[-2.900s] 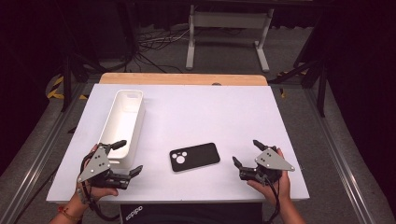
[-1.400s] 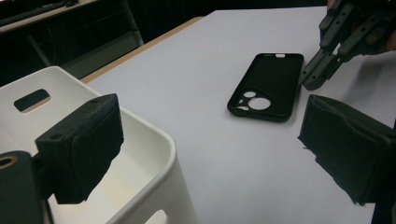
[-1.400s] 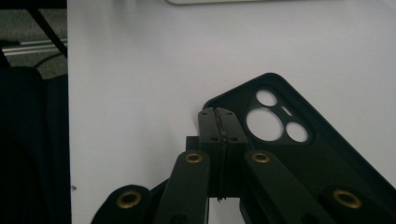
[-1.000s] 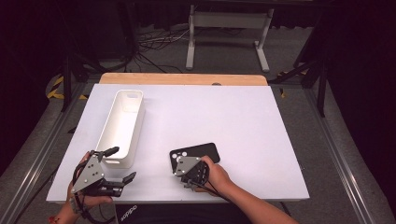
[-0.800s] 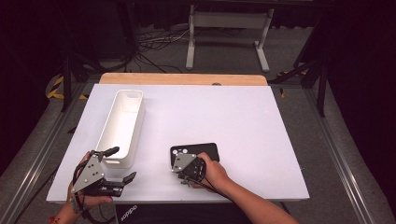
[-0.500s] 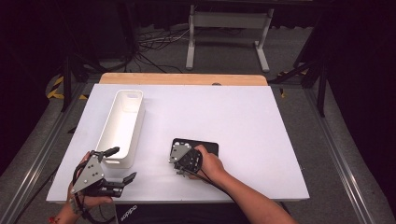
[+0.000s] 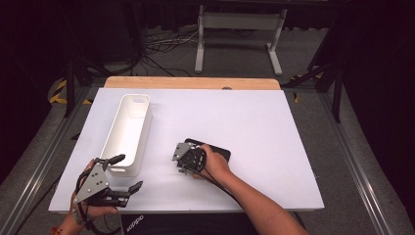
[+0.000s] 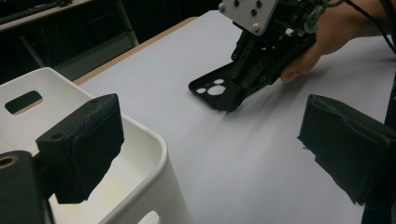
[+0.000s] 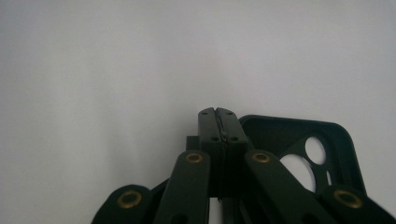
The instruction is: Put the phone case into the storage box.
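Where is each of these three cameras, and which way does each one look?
High view: above the person's side, looking forward and down on the white table; both forearms, left tongs, right tongs.
Left gripper view: on the left tongs, looking across at the white plastic bin; open jaws.
Right gripper view: on the right tongs, looking down; shut jaws.
Shared by all: the black plastic phone case.

One black phone case (image 7: pixel 215 152) lies under the right tool (image 7: pixel 182 161), beside its pinched-together tips. One white bin (image 7: pixel 128 131) stands just ahead of the left tool (image 7: pixel 125 172), whose two pads (image 8: pixel 81 144) gape wide by the bin's near corner. That makes two tools, each in one hand, and one white tabletop (image 7: pixel 264 127) beneath both.
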Action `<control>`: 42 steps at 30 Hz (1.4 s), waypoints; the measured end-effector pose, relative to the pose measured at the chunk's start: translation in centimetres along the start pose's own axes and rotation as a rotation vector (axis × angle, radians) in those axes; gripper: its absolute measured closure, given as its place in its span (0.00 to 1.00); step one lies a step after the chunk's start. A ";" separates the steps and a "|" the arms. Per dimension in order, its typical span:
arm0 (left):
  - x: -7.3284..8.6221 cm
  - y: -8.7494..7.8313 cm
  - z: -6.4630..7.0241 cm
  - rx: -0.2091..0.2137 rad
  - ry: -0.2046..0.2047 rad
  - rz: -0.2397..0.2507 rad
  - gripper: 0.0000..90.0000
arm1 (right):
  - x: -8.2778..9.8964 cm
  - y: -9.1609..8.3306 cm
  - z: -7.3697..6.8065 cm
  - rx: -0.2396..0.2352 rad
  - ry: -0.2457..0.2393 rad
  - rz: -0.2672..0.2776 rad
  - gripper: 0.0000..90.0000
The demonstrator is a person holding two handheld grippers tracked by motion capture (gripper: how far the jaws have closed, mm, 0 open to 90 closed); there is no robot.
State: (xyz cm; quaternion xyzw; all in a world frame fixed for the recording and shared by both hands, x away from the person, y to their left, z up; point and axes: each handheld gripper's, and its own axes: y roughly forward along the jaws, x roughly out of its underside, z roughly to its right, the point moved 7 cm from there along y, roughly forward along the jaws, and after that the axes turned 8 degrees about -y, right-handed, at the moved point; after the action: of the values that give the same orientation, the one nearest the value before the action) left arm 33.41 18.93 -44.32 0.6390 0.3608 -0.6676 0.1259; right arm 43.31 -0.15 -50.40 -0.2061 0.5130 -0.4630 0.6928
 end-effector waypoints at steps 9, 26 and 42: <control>0.0 0.0 0.0 0.001 -0.004 0.000 0.08 | -0.1 0.9 1.8 0.017 0.032 -0.026 1.00; 0.2 0.2 0.2 0.012 0.004 -0.020 0.08 | 0.2 2.2 5.1 0.058 0.084 -0.072 1.00; 0.3 0.3 0.3 0.014 0.000 -0.014 0.09 | 1.8 2.5 7.9 0.109 0.159 -0.090 1.00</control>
State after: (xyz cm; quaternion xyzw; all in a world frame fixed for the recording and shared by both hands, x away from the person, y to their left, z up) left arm 33.34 18.62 -44.73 0.6374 0.3605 -0.6709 0.1167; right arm 51.61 -2.00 -50.21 -0.1535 0.5306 -0.5356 0.6388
